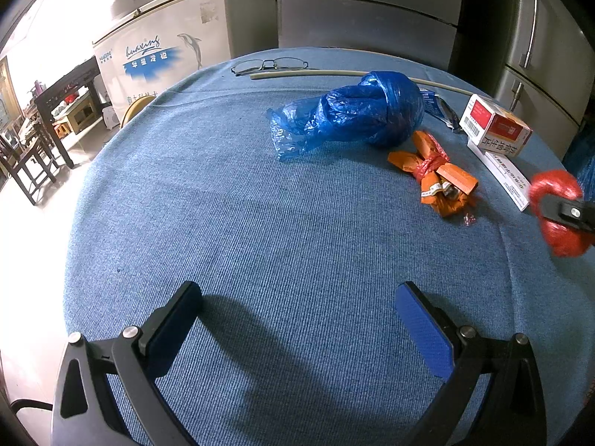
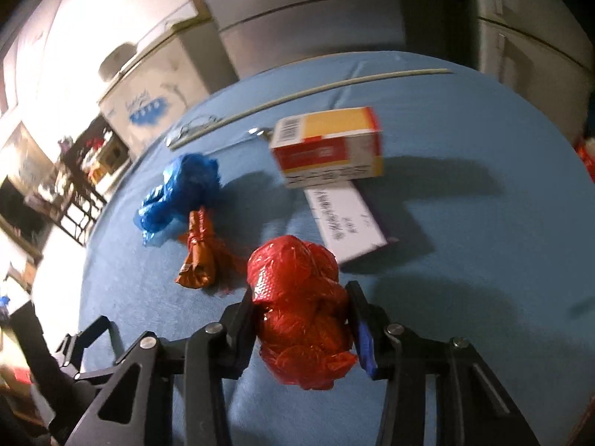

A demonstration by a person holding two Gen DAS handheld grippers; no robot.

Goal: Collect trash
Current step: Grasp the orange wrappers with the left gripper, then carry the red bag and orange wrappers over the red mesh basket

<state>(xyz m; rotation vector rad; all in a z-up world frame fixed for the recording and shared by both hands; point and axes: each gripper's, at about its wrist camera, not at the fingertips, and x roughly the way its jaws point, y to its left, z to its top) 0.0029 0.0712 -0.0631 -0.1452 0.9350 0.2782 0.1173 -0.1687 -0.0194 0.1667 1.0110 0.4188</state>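
Now your right gripper (image 2: 301,316) is clamped on the red bag (image 2: 299,312) at lower centre, while your left gripper (image 1: 297,330), fingers apart and empty, faces the orange wrapper bundle (image 1: 437,173) lying upper right, nearer it.

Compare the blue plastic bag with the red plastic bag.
The blue bag lies on the blue tablecloth, untouched; the red bag is clamped in the right gripper. The blue bag trails a loose, paler tail; the red bag is balled tight. The left gripper is open and holds neither. Both are crinkled, knotted plastic.
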